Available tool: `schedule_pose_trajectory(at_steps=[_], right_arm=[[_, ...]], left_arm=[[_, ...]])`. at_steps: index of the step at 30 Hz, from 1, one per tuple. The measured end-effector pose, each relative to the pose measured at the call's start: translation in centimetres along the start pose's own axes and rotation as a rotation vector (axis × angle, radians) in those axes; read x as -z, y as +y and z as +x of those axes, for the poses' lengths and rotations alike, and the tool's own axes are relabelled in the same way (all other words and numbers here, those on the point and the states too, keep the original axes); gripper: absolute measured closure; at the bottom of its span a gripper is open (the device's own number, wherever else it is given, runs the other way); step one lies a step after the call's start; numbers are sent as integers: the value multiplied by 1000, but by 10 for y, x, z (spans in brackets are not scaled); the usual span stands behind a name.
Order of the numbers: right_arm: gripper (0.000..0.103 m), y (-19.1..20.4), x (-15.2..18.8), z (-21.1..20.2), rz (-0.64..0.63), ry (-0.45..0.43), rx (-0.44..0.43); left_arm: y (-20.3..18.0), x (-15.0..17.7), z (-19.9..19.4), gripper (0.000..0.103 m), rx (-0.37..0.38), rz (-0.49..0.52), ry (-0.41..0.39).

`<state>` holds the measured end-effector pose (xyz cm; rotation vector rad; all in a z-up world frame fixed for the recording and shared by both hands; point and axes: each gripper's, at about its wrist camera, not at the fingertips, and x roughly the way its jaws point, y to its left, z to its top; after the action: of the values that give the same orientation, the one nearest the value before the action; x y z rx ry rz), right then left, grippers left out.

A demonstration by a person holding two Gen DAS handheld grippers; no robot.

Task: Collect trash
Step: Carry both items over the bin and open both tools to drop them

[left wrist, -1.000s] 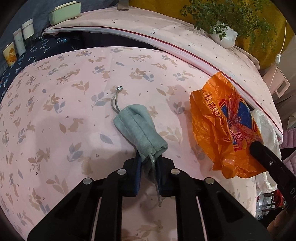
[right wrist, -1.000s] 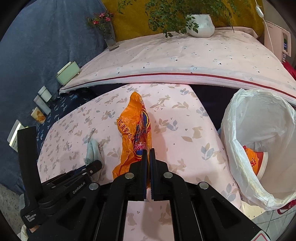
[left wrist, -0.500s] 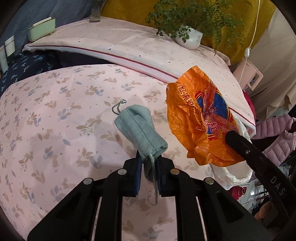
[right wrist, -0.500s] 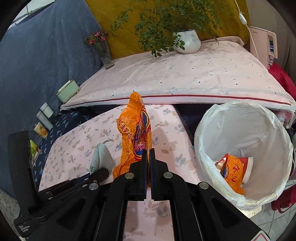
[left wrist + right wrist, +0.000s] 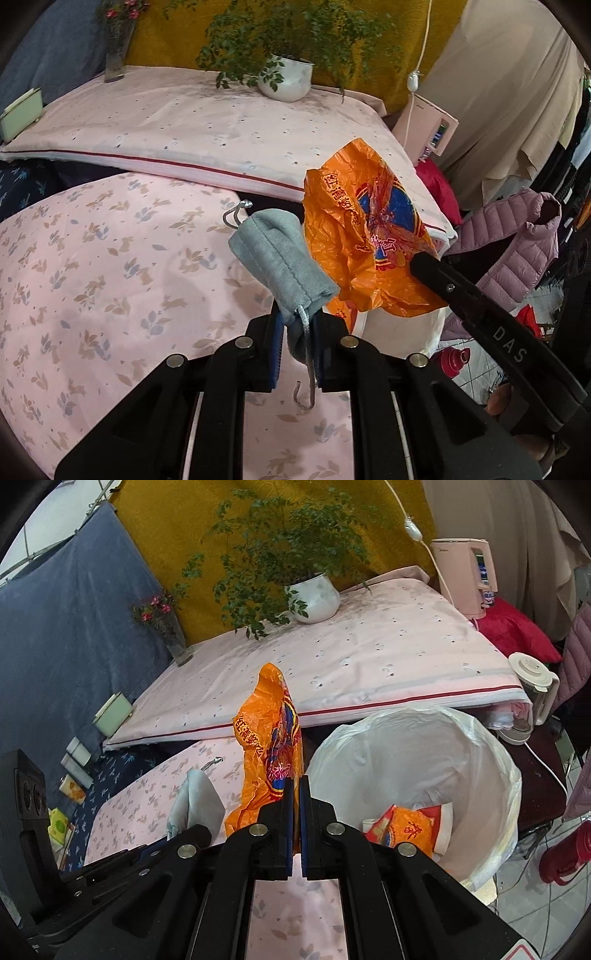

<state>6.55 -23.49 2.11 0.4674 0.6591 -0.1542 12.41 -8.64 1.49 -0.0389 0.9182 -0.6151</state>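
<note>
A grey-green drawstring pouch sticks up from my left gripper, which is shut on its gathered end; a grey cord hangs below the pads. The pouch also shows at lower left in the right wrist view. My right gripper is shut on a crumpled orange plastic bag, held upright above the pink floral bedcover. In the left wrist view the orange bag hangs right of the pouch, pinched by the right gripper's black fingers. A white-lined trash bin stands to the right with orange wrappers inside.
A potted plant and a vase of flowers stand on the raised pink mattress behind. Small boxes line the left. A pink appliance, a kettle, a red bottle and a pink jacket crowd the right.
Both grippers have risen and swung right with the pouch and the orange bag still held. The trash bin has come closer to the middle of the right wrist view.
</note>
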Motion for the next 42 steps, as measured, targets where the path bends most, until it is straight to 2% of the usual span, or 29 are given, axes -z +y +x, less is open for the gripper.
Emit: schedule_pose_trajectory(at_steps=[5,12,21,23,28,30,31,32,35,42], right_arm=[[100,-35,-5,-11,52,-23,38],[100,-75,-4,-19,97,-38,101],[100,-97,-1,-19,116,-36,149],[100,-99,0,-18,119,-34,154],[100,-101,0,-17,125,-31,157],[100,-100,0,-16,123,-30,156],[100,-100,0,-15,122,-29,156],[100,-100,-1,-15,120,-28,155],[100,-97,-1,-13,106,-25,161],[100,-88,0,0,62,3,174]], left_arm=[[-31,-5,16,90,56,47,19],[-63,-7,37,90,92,92,53],[-84,-11,54,85,107,125,70],[-84,-11,57,81,104,123,73],[-83,-12,56,71,84,122,56],[-81,-13,56,57,63,121,49],[-80,-13,55,47,49,115,40],[-77,-13,53,42,34,108,29],[-71,-14,49,40,11,102,15],[-45,-7,40,36,-108,74,-12]])
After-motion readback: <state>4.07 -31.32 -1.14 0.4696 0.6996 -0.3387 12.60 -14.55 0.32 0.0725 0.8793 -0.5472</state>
